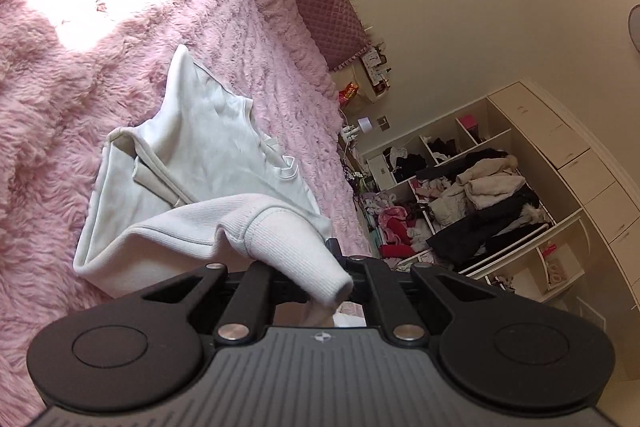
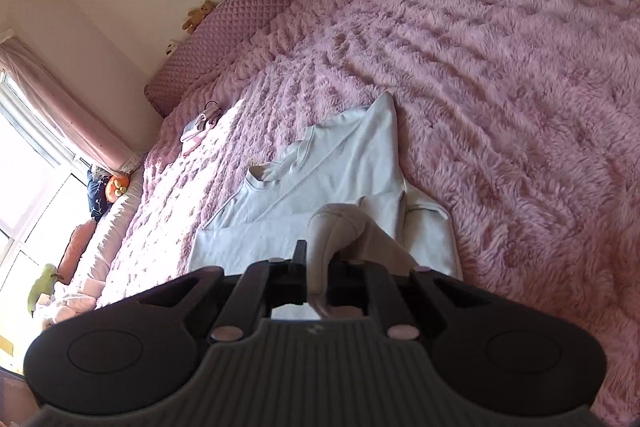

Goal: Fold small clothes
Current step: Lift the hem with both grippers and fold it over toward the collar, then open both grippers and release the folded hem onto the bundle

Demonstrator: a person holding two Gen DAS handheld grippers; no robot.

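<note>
We see a pink bed carrying the white top. Only the left view shows shelves; only the right, a window. Left gripper and right gripper jaws are each clamped on the top's ribbed hem, near us.

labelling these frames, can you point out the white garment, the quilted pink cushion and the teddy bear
white garment [image 2: 344,163]: right wrist view, on its flat body lying on the bed
quilted pink cushion [image 2: 256,15]: right wrist view, on its quilted face, along the wall
teddy bear [image 2: 199,15]: right wrist view, on its body, atop the cushion
</note>
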